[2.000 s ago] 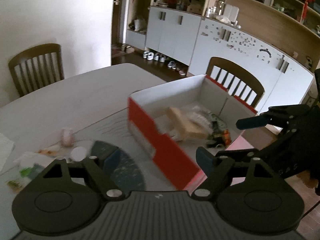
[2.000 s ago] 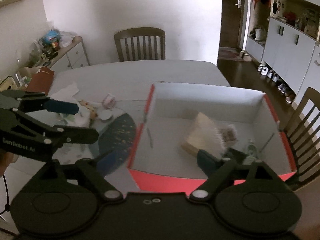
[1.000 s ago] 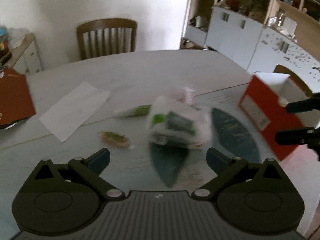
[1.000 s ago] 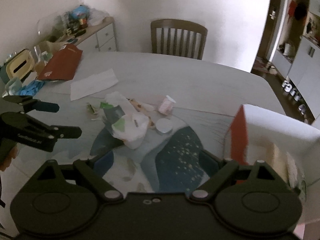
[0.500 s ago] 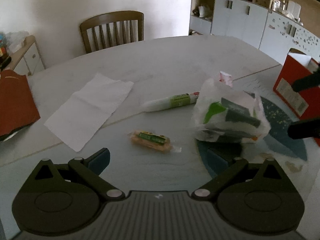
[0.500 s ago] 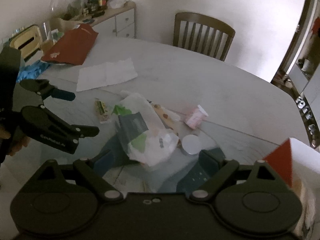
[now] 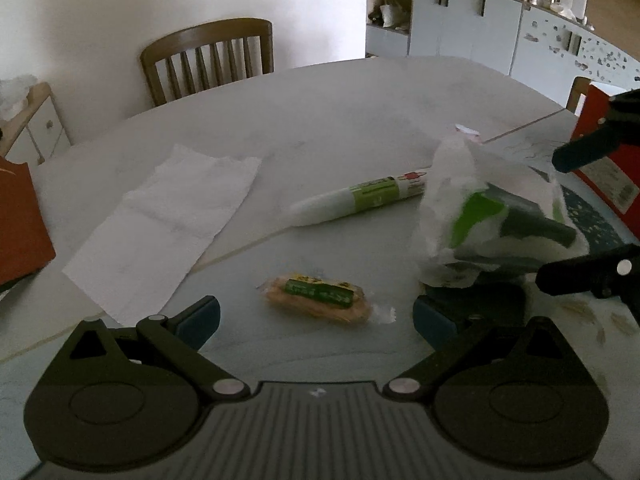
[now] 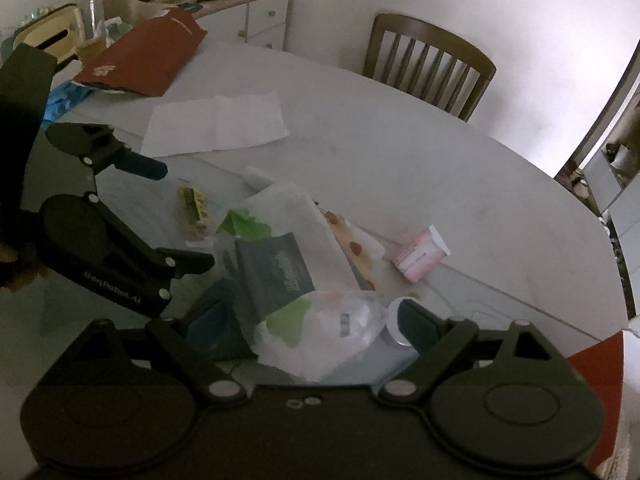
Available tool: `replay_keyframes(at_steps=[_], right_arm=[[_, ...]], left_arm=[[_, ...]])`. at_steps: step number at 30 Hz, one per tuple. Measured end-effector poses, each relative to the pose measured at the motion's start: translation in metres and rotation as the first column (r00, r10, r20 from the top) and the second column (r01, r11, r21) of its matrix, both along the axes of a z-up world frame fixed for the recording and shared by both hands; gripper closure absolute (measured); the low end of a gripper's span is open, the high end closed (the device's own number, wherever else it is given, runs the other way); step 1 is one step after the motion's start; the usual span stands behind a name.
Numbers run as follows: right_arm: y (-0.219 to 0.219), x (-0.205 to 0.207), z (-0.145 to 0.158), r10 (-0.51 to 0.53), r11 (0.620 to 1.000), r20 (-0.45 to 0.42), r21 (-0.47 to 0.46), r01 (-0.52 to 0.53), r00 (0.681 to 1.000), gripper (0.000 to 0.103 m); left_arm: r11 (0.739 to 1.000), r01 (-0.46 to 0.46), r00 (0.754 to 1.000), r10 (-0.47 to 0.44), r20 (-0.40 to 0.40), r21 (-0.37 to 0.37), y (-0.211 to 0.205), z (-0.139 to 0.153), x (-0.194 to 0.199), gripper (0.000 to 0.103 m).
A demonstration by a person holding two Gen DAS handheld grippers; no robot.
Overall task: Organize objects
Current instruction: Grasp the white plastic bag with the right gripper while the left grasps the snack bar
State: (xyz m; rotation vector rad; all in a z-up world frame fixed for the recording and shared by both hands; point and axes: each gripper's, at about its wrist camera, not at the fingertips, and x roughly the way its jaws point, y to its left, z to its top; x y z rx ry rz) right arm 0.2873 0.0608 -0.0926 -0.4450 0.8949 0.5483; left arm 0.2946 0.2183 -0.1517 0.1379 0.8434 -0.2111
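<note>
A small wrapped snack bar point(image 7: 316, 298) with a green label lies on the table just ahead of my left gripper point(image 7: 316, 320), which is open and holds nothing. A crumpled clear plastic bag point(image 8: 288, 264) with green and dark packets inside lies between the fingers of my right gripper point(image 8: 314, 324), whose wide jaws are not pressing on it. In the left wrist view the bag point(image 7: 492, 216) sits to the right, with the right gripper point(image 7: 580, 208) straddling its far end. A white tube point(image 7: 356, 200) with a green band lies behind the snack bar.
A paper towel point(image 7: 160, 220) lies flat at the left. A pink cup point(image 8: 420, 256) on its side and a white lid point(image 8: 394, 324) sit right of the bag. The red box point(image 7: 600, 168) stands at the right edge. A red folder point(image 8: 144, 56) and a chair point(image 8: 428, 64) are at the back.
Both grippers have swung from the red box to the clutter and come lower. The bag now lies between the right fingers, and the snack bar is close before the left.
</note>
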Motion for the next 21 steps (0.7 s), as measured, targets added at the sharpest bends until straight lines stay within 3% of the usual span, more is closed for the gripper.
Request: replay_keyframes(at_steps=[6,12,15,17,21], right_arm=[[0.0001,0.0040,-0.0062,-0.008,1.000,0.001,-0.011,0.008,1.000,0.012],[0.0011,0.0051,-0.0094,-0.019,1.000,0.002,-0.020,0.019,1.000,0.021],[0.0011,0.0034,-0.0089,-0.026,1.000,0.006,-0.017,0.026,1.000,0.027],[0.0017,0.0026,-0.0093,-0.029,0.999,0.009,-0.025,0.029,1.000,0.034],[-0.0008,-0.0001,-0.0074,-0.046,0.998,0.006,-0.029,0.047,0.999,0.040]], left_arm=[[1.000,0.013,1.000,-0.013,0.010,-0.017,0.0011,-0.0038,0.0037,0.001],[0.999,0.030,0.999,-0.030,0.016,-0.024,-0.0007,-0.0046,0.0031,0.005],[0.999,0.030,0.999,-0.029,0.016,-0.026,-0.0012,-0.0031,0.0013,0.013],[0.999,0.029,0.999,-0.028,0.019,-0.025,-0.0021,-0.0012,0.0012,0.027],[1.000,0.012,1.000,-0.012,0.008,-0.023,-0.0035,0.0012,0.0002,0.029]])
